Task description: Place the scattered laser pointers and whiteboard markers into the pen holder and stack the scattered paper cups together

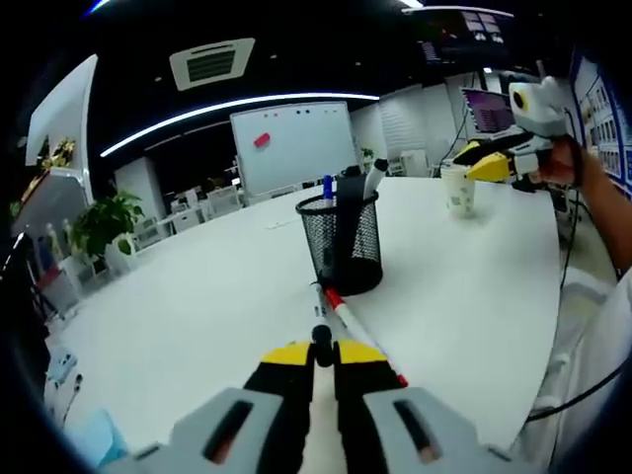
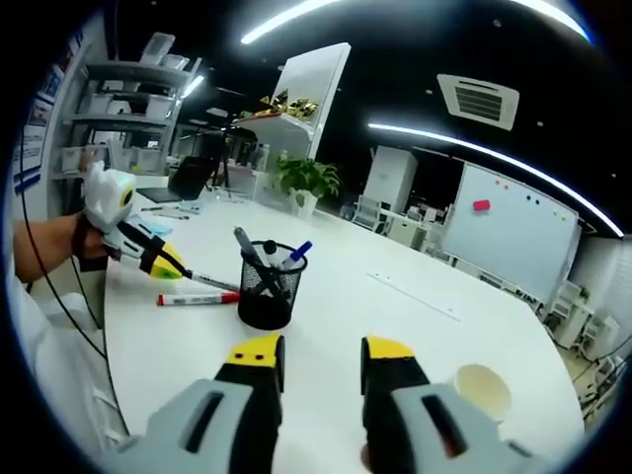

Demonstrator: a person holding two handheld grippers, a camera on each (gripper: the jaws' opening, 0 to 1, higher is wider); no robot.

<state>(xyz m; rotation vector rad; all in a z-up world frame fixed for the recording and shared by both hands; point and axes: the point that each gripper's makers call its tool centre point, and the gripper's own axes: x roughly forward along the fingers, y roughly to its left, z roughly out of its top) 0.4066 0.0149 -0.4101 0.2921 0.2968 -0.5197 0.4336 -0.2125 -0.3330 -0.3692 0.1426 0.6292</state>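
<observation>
The left gripper [image 1: 323, 353] is closed on a dark pen [image 1: 320, 314], beside a red marker [image 1: 346, 318] on the table [image 1: 197, 306]. Next it probably must lift the pen into the holder [image 1: 343, 244]. The right gripper [image 2: 318, 357] is open, empty, near a cup [image 2: 482, 389].

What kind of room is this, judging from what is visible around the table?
Probably an office meeting room: a large white table, a whiteboard on the far wall, and a shelving unit to one side.

The right tool [image 2: 321, 363], jaws apart, hovers over a white bench [image 2: 395, 316] near a black mesh pen holder [image 2: 267, 286], a red-capped whiteboard marker [image 2: 197, 297] and a white paper cup [image 2: 482, 390].
</observation>
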